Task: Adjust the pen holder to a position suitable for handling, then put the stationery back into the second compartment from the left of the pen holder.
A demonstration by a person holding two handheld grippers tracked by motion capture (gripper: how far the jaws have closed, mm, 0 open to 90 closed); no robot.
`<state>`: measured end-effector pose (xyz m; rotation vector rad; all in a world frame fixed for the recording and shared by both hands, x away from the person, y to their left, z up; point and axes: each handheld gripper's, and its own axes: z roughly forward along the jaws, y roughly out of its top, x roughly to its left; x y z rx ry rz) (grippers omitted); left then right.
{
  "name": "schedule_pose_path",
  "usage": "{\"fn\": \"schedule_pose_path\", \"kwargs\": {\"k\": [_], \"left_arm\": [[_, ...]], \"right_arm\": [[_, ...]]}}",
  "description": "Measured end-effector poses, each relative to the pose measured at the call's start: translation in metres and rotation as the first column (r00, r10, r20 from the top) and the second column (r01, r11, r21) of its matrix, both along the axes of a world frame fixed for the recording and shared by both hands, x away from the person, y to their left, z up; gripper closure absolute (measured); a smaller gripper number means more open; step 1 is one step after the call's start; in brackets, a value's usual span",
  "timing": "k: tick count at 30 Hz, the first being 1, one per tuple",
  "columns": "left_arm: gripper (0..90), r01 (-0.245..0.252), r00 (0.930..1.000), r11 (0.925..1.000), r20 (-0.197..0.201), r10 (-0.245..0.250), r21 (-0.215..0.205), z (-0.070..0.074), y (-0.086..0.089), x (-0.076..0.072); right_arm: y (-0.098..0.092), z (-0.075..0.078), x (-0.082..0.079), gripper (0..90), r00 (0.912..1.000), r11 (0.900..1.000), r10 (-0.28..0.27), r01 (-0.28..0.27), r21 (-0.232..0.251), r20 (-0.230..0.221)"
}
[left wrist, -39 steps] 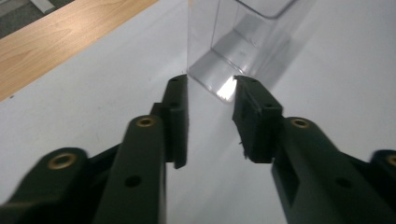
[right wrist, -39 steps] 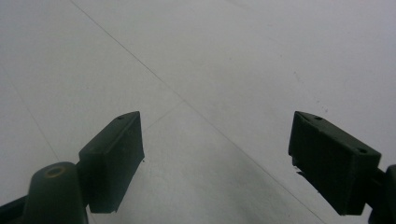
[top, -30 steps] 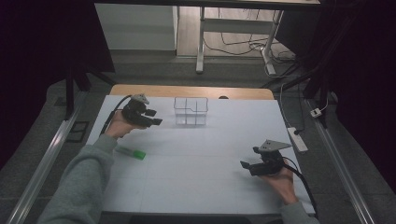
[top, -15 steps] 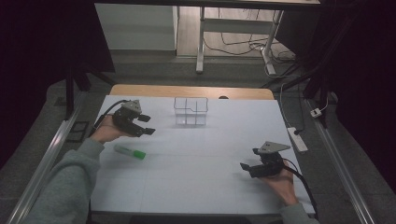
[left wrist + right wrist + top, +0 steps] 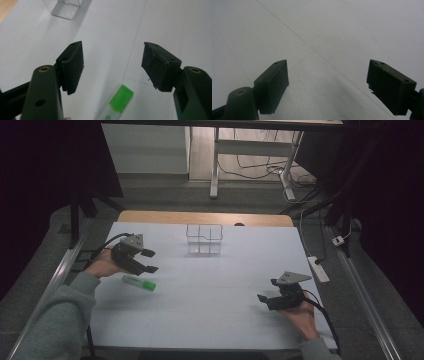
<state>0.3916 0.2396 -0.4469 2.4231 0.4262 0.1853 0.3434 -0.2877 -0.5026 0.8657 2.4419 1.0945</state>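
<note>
A marker with a green cap (image 5: pixel 139 283) lies on the white table sheet (image 5: pixel 210 320) at the left. My left gripper (image 5: pixel 152 261) hovers just above and behind it, open, with nothing between its pads; its jaws have just been opening. In the left gripper view the marker (image 5: pixel 117 102) lies low between the spread jaws of that gripper (image 5: pixel 112 67), with no contact to either. A clear plastic compartment box (image 5: pixel 204 239) stands at the back middle and is also seen as a corner (image 5: pixel 66 8). My right gripper (image 5: pixel 267 289) rests open at the front right, over bare sheet (image 5: pixel 328 85).
A white power strip (image 5: pixel 318 269) lies off the table's right edge. Metal rails run along both sides of the table. A wooden strip (image 5: pixel 200 217) borders the far edge. Bare sheet stretches between the two grippers.
My left gripper has drawn back from near the clear box, leftward and toward the near edge, ending above the marker. Its jaws stand wider. The marker and right gripper have not moved.
</note>
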Motion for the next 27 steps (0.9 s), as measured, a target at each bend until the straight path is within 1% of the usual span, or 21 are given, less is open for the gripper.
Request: {"fn": "schedule_pose_path", "kwargs": {"k": [5,7,8,12,14,17,18,20,25,27], "left_arm": [[34.9,0.043,0.9991,0.9984,-0.001,-0.043,0.037,-0.001,-0.001,-0.004],[35.0,0.054,0.9985,0.9969,0.001,-0.054,0.058,-0.002,-0.001,-0.005],[35.0,0.054,0.9985,0.9968,-0.002,-0.054,0.059,-0.003,-0.002,-0.006],[35.2,0.080,0.9967,0.9925,-0.011,-0.080,0.092,-0.005,-0.002,-0.008],[35.2,0.095,0.9955,0.9884,-0.017,-0.093,0.119,-0.006,-0.002,-0.009],[35.4,0.103,0.9946,0.9811,-0.025,-0.101,0.163,-0.008,-0.003,-0.009],[35.5,0.105,0.9944,0.9799,-0.029,-0.102,0.169,-0.009,-0.004,-0.008],[36.0,0.118,0.9929,0.9744,-0.038,-0.112,0.192,-0.011,-0.005,-0.008],[36.3,0.149,0.9883,0.9631,-0.067,-0.137,0.224,-0.020,-0.007,-0.007],[36.3,0.154,0.9874,0.9591,-0.074,-0.140,0.238,-0.024,-0.007,-0.006]], "right_arm": [[0.000,0.000,-0.001,17.1,1.0000,1.000,0.001,-0.001,0.000,-0.001],[0.000,0.000,-0.001,17.1,1.0000,1.000,0.001,-0.001,-0.001,-0.001],[0.000,0.000,-0.001,17.1,1.0000,1.000,0.001,-0.001,-0.001,-0.001],[0.000,0.001,-0.001,17.1,1.0000,1.000,0.000,0.000,0.002,-0.001],[0.000,0.001,-0.001,17.1,1.0000,1.000,0.000,0.000,0.001,0.000],[0.000,0.000,-0.001,17.1,1.0000,1.000,0.001,-0.001,0.001,0.001],[0.001,0.000,-0.001,17.1,1.0000,1.000,0.002,-0.002,0.000,0.001],[0.001,0.000,-0.001,17.1,1.0000,1.000,0.002,-0.002,0.000,0.001],[0.001,0.000,-0.002,17.1,1.0000,1.000,0.003,-0.003,-0.004,-0.003],[0.001,-0.001,-0.002,17.1,1.0000,1.000,0.005,-0.005,-0.002,-0.003]]}}
